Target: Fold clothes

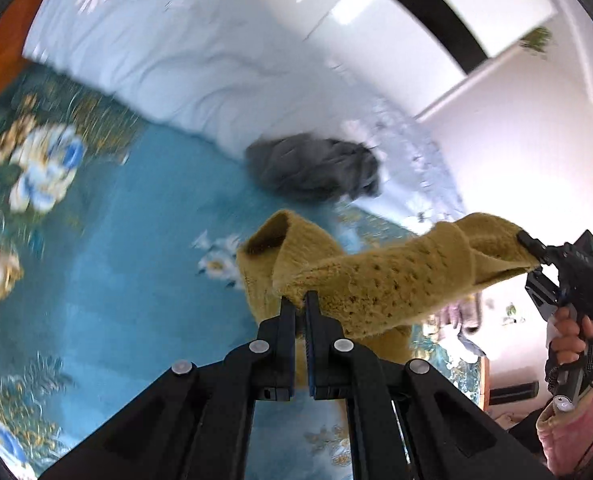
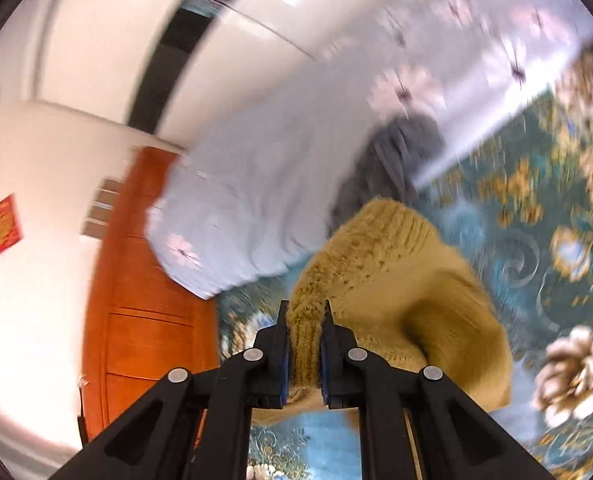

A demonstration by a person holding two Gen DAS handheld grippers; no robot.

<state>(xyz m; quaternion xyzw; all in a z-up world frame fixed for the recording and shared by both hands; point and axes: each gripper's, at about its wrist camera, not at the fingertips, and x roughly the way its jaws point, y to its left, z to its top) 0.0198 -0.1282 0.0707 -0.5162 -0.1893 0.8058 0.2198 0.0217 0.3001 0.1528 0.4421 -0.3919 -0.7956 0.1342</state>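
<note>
I had the mustard sweater (image 1: 376,280) pinched by both grippers, L gripper (image 1: 300,300) & R gripper (image 2: 305,308) each clamped on an edge; its long axis ran gripper to gripper, above the bed (image 1: 128,240).

A teal floral bedspread (image 1: 136,240) lies beneath a pale blue quilt (image 1: 176,60), beside an orange wooden cabinet (image 2: 136,300).

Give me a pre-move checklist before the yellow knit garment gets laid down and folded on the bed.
1. Left tool clamped on the yellow knit garment: ok.
2. Right tool clamped on the garment: ok.
3. Garment lifted and stretched between both tools: ok.
4. Garment flat, untwisted: not ok, it hangs bunched and rolled.
5. Grey garment apart from the landing spot: ok, it lies by the white quilt.
6. Bedspread below free of other items: cannot tell, blurred.
</note>
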